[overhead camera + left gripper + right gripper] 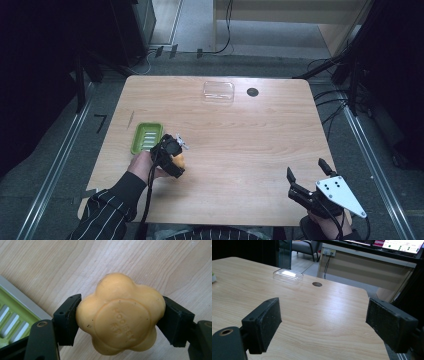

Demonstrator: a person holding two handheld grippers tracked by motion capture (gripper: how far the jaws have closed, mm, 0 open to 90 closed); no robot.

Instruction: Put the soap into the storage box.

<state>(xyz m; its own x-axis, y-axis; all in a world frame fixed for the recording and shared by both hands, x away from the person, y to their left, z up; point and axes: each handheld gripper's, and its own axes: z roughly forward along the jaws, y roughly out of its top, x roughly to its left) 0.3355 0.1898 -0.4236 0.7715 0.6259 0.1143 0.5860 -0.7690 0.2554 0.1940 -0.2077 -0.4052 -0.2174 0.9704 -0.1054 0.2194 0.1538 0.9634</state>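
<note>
Soap (120,317): yellow, flower-shaped, clenched between the pads of the left claw (172,152), above the wooden surface (240,135), just beside a green dish (146,137). Right claw (307,180): released, holding nothing, near front right edge. Clear lid (218,92): far side.

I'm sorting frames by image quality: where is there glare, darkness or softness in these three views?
High view: dim, with black surroundings around the light wooden table. Left gripper view: evenly lit, the yellow flower-shaped soap bar sharp, its stamped lettering soft. Right gripper view: bright sheen on the tabletop and a white highlight on the clear plastic lid; near black fingers slightly soft.
</note>
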